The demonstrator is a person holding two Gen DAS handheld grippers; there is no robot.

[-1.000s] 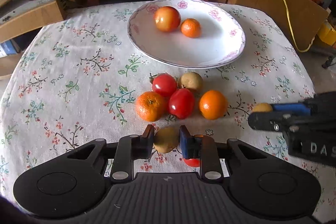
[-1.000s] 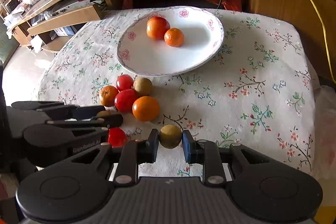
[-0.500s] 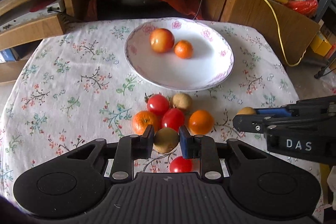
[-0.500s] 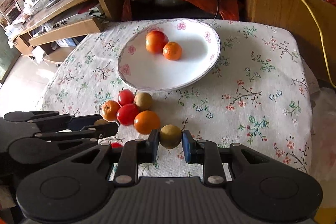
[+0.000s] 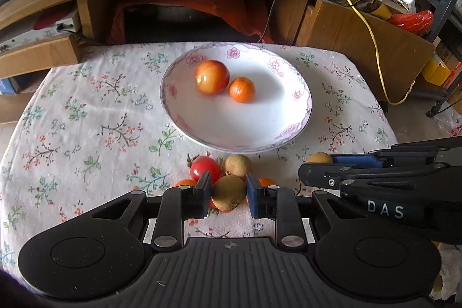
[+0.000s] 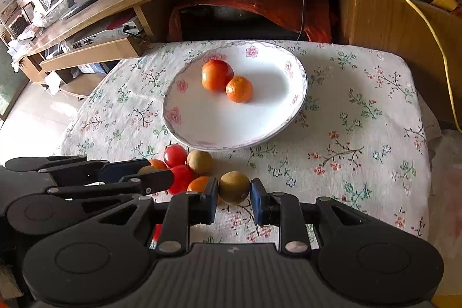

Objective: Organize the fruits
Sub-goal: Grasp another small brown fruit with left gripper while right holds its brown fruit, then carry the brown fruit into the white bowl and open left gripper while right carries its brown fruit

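Both sets of jaws are clenched, the left gripper and right gripper each grasping a brown fruit. Held clear of the cloth, likely bound for the plate.

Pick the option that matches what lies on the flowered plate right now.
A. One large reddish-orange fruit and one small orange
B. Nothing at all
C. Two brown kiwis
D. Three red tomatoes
A: the plate holds just a large reddish-orange fruit and a small orange side by side; the tomatoes are on the cloth, and each gripper holds a brown fruit.
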